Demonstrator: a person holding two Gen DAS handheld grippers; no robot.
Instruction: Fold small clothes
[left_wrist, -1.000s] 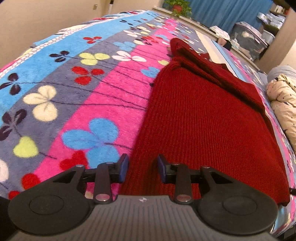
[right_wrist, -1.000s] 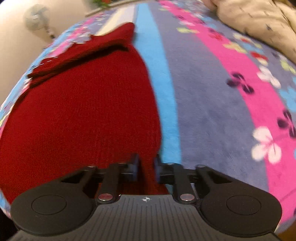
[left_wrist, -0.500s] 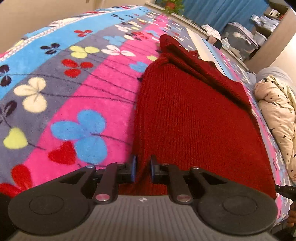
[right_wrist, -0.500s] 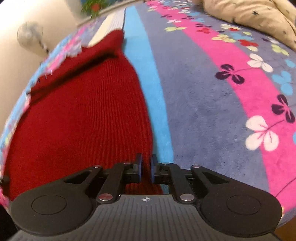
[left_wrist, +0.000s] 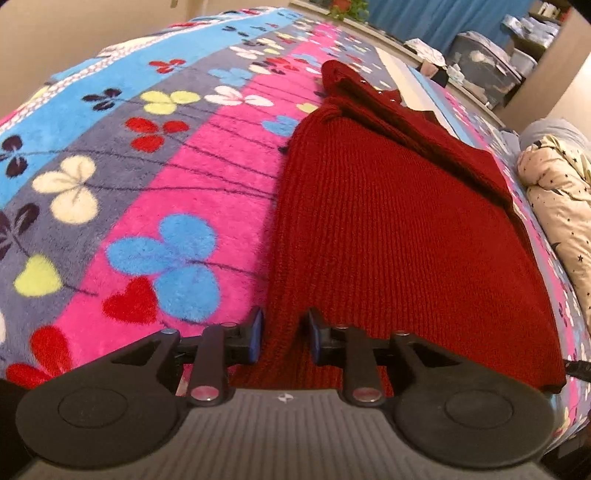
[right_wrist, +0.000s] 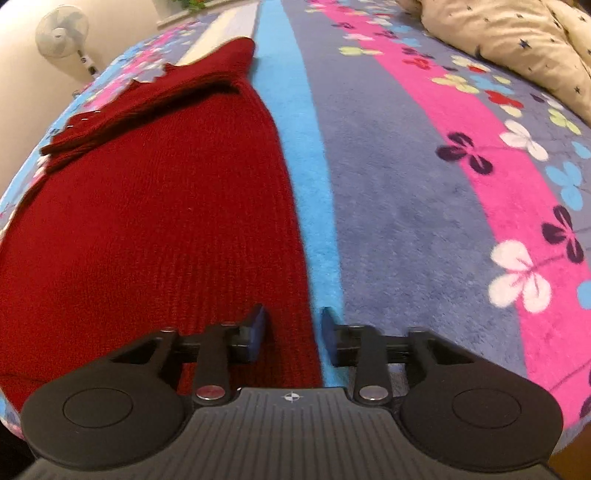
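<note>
A dark red knitted sweater (left_wrist: 399, 229) lies flat on the flowered blanket (left_wrist: 147, 192), sleeves folded across its far end. My left gripper (left_wrist: 284, 338) is open with the sweater's near left hem corner lying between its fingers. In the right wrist view the sweater (right_wrist: 159, 221) fills the left half. My right gripper (right_wrist: 293, 332) is open with the near right hem corner between its fingers, over the blue stripe of the blanket (right_wrist: 424, 206).
A cream star-print duvet (left_wrist: 557, 206) lies bunched at the right of the bed, also seen in the right wrist view (right_wrist: 509, 40). Storage boxes (left_wrist: 480, 59) and blue curtains stand beyond the bed. A standing fan (right_wrist: 66, 33) is by the wall.
Both grippers were closed on the sweater's hem corners half a second ago; now both have opened, with the hem still between the fingers.
</note>
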